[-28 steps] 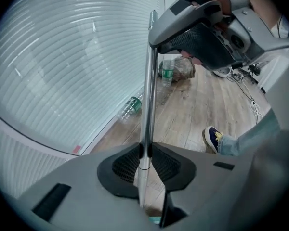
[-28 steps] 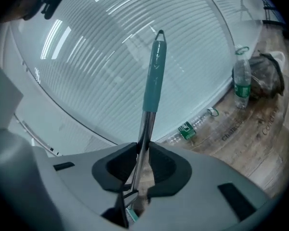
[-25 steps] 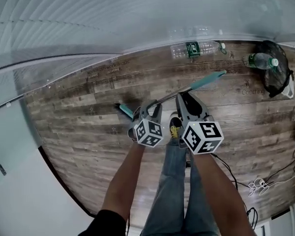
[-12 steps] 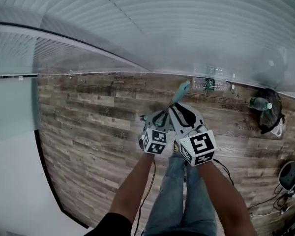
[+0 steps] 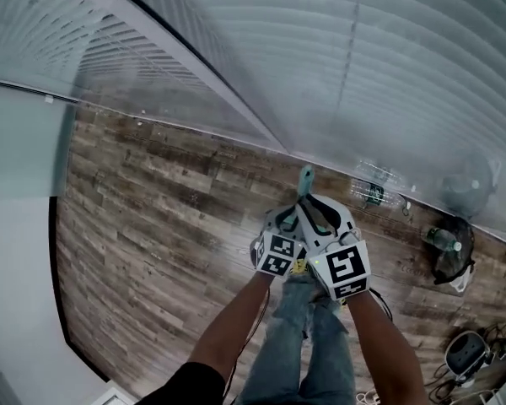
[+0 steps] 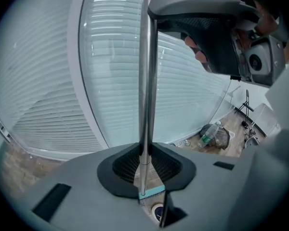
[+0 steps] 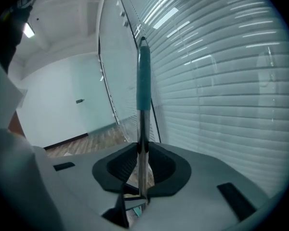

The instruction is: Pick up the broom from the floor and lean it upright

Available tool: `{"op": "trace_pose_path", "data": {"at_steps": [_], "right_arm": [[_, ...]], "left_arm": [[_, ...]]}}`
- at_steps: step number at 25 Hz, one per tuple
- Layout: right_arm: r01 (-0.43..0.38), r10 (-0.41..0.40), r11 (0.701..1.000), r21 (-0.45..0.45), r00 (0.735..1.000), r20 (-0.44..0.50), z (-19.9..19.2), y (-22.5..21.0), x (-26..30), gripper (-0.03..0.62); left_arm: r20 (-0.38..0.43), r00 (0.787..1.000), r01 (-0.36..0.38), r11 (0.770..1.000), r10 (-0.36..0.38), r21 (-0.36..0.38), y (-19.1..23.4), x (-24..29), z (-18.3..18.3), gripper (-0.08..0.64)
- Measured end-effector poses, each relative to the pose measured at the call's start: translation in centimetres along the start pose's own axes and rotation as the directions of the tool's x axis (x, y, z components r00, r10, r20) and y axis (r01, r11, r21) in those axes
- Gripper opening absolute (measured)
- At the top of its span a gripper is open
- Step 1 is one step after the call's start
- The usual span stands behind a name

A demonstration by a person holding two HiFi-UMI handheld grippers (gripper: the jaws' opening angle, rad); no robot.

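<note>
1. Pickup appears done: the silver metal-shafted broom with a teal grip (image 5: 304,180) stands raised above the wood-plank floor (image 5: 152,201), at 12 o'clock from the person's feet.
2. The left tongs (image 6: 143,165) and right tongs (image 7: 142,165) are each clamped narrowly on the bare shaft, right above left.
3. Apparently left to do: leaning it, perhaps against the slatted white blinds (image 5: 388,83).
4. The long axis is near vertical, grip end up and teal brush head down.

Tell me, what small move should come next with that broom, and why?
Probably tilt the broom top-first toward the blinds until it rests there. Both the left tongs and the right tongs are clamped on its metal handle, which stands nearly upright close in front of the blinds, so leaning it looks like what remains.
</note>
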State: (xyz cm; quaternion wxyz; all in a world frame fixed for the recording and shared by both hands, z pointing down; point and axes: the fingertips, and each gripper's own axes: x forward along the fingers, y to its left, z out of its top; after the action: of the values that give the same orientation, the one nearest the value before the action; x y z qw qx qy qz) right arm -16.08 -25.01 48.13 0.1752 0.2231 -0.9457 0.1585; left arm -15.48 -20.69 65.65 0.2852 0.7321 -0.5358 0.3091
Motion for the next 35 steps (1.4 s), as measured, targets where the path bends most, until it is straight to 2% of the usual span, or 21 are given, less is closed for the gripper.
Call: {"op": "trace_pose_path", "data": {"at_steps": [5,9,21,35], "right_arm": [[-0.051,0.047,0.997,-0.057,0.996,-0.071,-0.2,0.4,6.5,0.081],[-0.068,0.058,0.994,-0.087,0.992,-0.111,-0.5,-0.1,10.0,0.081],[-0.067,0.049,0.992,-0.105,0.984,-0.170,-1.1,-1.1,13.5,0.081],[-0.026,0.013,0.996,-0.081,0.987,-0.160,-0.9,-1.9,16.0,0.081]], "left_arm": [[-0.038,0.999,-0.025,0.997,0.022,-0.072,5.6,1.9,-1.1,0.091],[-0.033,0.999,-0.033,0.991,0.029,-0.133,8.3,3.8,-1.2,0.092],[-0.005,1.000,-0.019,0.988,0.018,-0.154,10.3,6.2,-1.2,0.091],[-0.026,0.999,0.026,0.990,-0.030,-0.139,11.9,7.3,-0.9,0.091]]}}
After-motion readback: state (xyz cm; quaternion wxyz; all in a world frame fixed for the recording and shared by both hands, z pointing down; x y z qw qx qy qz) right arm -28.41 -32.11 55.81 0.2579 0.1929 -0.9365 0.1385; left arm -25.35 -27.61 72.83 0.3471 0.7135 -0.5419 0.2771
